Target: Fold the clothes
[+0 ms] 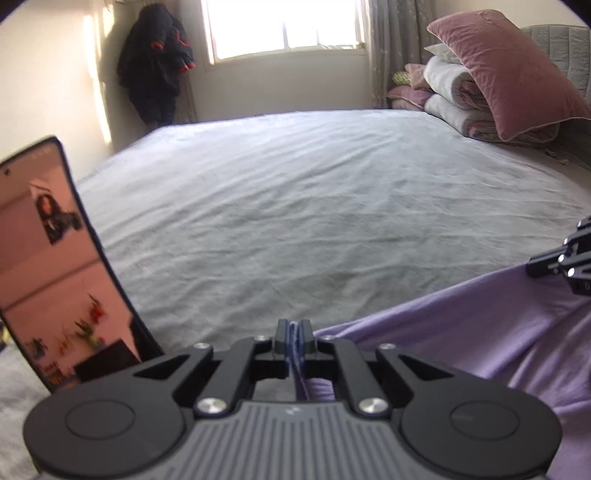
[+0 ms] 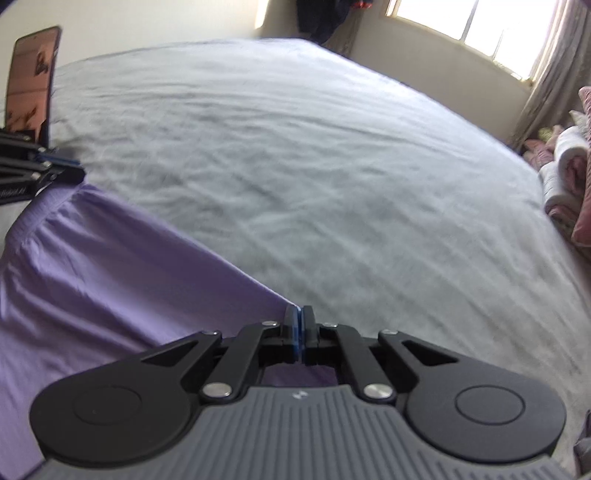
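A lilac garment [image 1: 461, 339] hangs stretched between my two grippers above the grey bed [image 1: 295, 206]. My left gripper [image 1: 294, 332] is shut on one edge of it; a thin strip of the cloth shows between the blue pads. In the right wrist view the garment [image 2: 96, 266] runs from lower left up to my right gripper [image 2: 298, 325], which is shut on its corner. The other gripper's black fingers show at the right edge of the left view [image 1: 565, 266] and at the left edge of the right view [image 2: 40, 166].
A phone [image 1: 55, 266] stands upright at the bed's left side, also visible as the phone [image 2: 31, 81]. Pink pillows and folded quilts [image 1: 491, 85] are stacked at the headboard. A dark coat [image 1: 155, 70] hangs by the window [image 1: 284, 26].
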